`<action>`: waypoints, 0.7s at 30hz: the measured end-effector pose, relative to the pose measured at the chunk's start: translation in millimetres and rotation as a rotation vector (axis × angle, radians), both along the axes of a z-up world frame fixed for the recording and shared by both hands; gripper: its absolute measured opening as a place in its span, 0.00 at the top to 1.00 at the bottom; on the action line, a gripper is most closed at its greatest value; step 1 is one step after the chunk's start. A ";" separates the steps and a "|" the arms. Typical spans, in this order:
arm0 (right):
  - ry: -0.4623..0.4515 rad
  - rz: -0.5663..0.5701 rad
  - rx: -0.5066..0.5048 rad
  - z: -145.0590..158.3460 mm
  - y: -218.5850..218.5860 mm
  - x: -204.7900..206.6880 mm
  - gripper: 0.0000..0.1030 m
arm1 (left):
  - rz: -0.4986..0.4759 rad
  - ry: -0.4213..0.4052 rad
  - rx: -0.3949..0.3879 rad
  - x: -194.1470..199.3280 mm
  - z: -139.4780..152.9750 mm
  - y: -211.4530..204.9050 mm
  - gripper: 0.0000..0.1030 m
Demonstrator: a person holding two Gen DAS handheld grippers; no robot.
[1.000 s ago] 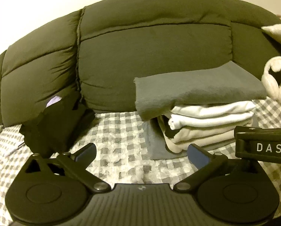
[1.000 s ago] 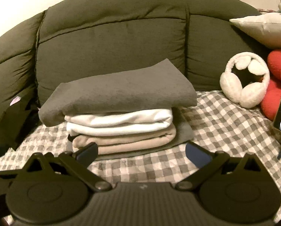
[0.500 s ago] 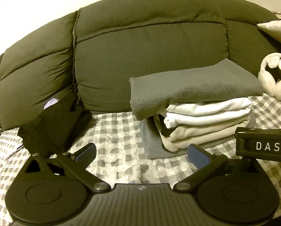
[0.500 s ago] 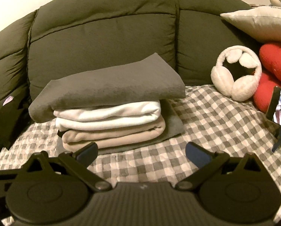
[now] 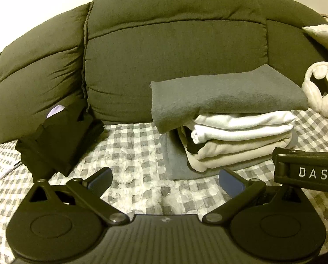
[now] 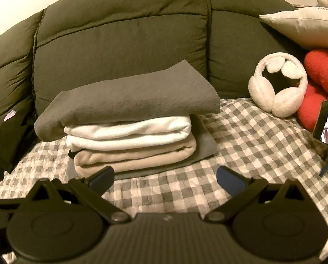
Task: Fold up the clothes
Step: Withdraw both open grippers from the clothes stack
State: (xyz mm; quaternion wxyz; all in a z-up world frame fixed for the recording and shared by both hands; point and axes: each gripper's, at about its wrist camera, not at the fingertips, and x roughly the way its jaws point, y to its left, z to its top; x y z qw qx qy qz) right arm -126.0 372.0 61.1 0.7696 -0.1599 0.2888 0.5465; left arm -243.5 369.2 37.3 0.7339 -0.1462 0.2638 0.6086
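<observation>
Left gripper (image 5: pixel 165 179), right gripper (image 6: pixel 165 177) wide, empty; "DAS" on right gripper body

left claw (image 5: pixel 165 179) | drifted right, perhaps | right claw (image 6: pixel 165 177) | drifted left

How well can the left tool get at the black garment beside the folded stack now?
Probably yes. The left tool is open and empty, and the black garment lies uncovered just ahead on its left, apart from the folded stack. Only bare checkered cover lies between them.
</observation>
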 end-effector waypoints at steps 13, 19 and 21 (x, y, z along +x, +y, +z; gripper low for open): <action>-0.002 0.005 -0.004 -0.7 2.0 -0.5 0.00 | 0.005 0.007 -0.002 1.1 0.1 -0.2 0.00; -0.005 0.010 -0.005 -0.4 2.7 -2.2 0.00 | 0.006 0.007 -0.006 1.1 0.1 0.1 0.00; -0.005 0.012 -0.005 -0.5 3.0 -2.7 0.00 | 0.006 0.007 -0.007 1.1 0.0 0.2 0.00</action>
